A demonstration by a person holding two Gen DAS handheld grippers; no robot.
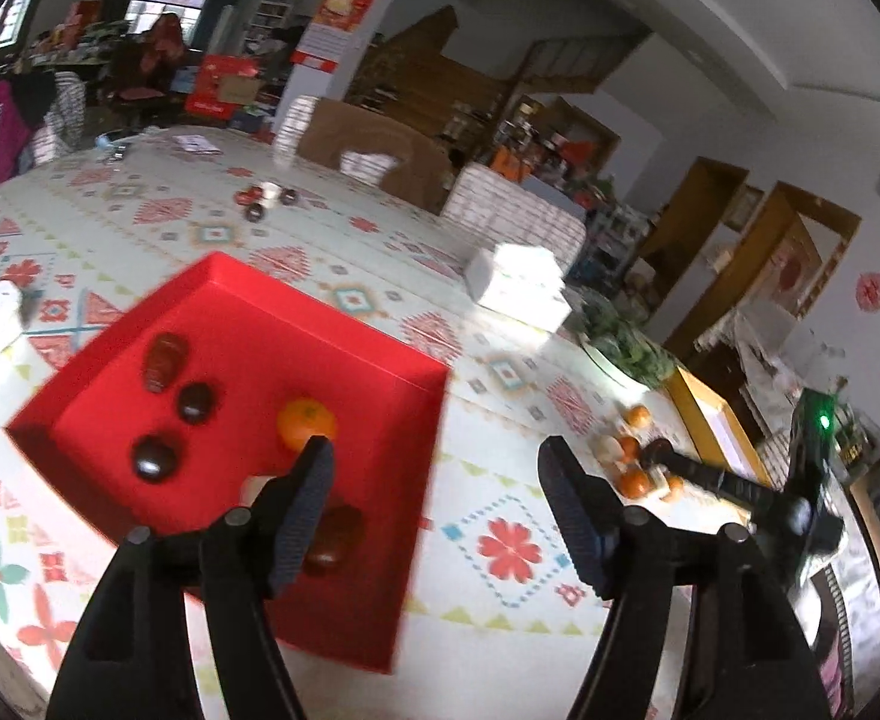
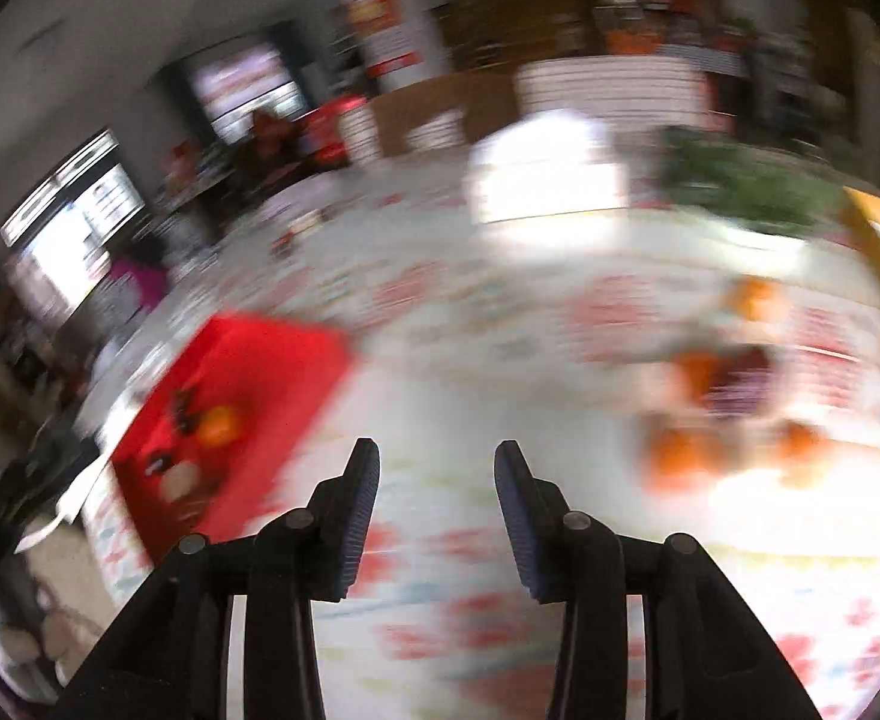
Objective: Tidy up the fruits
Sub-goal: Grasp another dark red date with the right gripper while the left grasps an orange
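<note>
A red tray (image 1: 380, 360) lies on the patterned tablecloth. It holds an orange (image 1: 305, 423), several dark red and near-black fruits (image 1: 194, 401) and a pale item partly hidden by my finger. My left gripper (image 1: 437, 450) is open and empty above the tray's right edge. A loose pile of oranges (image 1: 634, 483) and a dark fruit (image 1: 655, 450) lies on the table to the right, where the right gripper's fingers (image 1: 697, 471) reach in. In the blurred right wrist view, my right gripper (image 2: 437, 450) is open and empty over the cloth, between the tray (image 2: 272, 360) and the fruit pile (image 2: 721, 408).
A white box (image 1: 517, 285) and a bowl of greens (image 1: 625, 348) stand behind the fruit pile. A yellow-edged box (image 1: 715, 420) sits at the table's right edge. A small cluster of fruit (image 1: 263, 198), cardboard boxes and stacked white boxes are at the far side.
</note>
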